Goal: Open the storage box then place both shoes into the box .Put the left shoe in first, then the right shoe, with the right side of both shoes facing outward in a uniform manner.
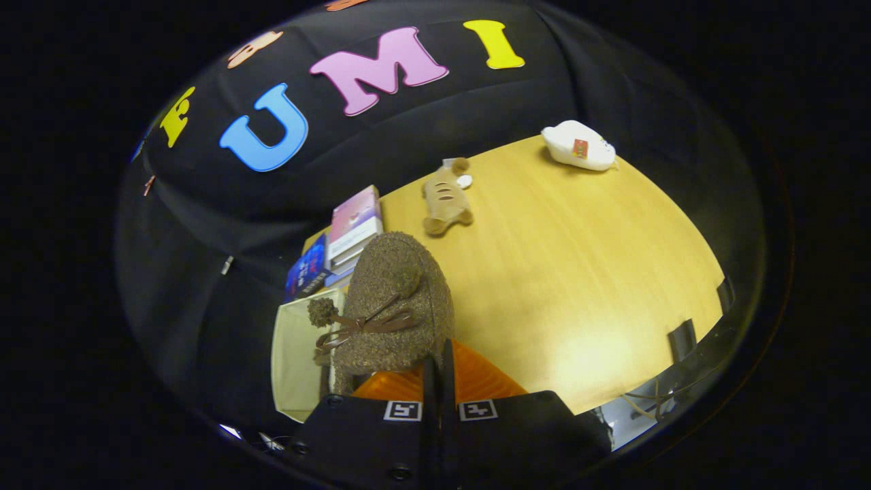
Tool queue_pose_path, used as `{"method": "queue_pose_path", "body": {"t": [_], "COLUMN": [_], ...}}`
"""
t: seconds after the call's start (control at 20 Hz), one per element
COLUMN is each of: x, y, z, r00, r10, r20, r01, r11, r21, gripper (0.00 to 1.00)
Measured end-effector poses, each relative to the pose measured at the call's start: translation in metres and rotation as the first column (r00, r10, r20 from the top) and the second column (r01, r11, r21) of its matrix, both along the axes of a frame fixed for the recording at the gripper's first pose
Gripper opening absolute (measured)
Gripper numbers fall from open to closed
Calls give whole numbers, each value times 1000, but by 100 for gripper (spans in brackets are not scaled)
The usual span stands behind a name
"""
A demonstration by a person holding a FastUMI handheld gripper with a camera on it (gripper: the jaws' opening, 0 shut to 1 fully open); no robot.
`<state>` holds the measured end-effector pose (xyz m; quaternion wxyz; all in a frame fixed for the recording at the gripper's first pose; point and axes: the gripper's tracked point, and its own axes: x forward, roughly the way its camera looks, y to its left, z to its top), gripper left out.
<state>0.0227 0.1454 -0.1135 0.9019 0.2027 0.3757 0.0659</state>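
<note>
A brown fuzzy shoe (395, 299) with a dark bow and a pom-pom hangs just ahead of my fingers, toe pointing away from me. My gripper (439, 364) is shut on the shoe's near rim, with the two fingers almost together. Under and beside the shoe stands the open cream storage box (292, 354), and I see its pale inner wall. The shoe is above the box's edge, partly over the opening and partly over the wooden table (578, 286). The shoe and my fingers hide the inside of the box.
A stack of books (354, 228) and a blue book (306, 269) lie just beyond the box. A tan plush toy (446, 197) lies farther back on the table. A white plush toy (578, 145) sits at the far edge.
</note>
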Motion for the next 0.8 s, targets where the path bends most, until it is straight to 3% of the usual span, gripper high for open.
{"method": "queue_pose_path", "body": {"t": [0.15,0.45,0.8], "x": [-4,-8,-1], "y": [57,134,163], "z": [16,1,-55], "r00": [998,990,982], "r10": [57,130,122], "r20": [-1,-55,-147], "r01": [-57,-127,-132], "r11": [997,991,989], "r21": [51,52,-63], "gripper": [5,5,5]}}
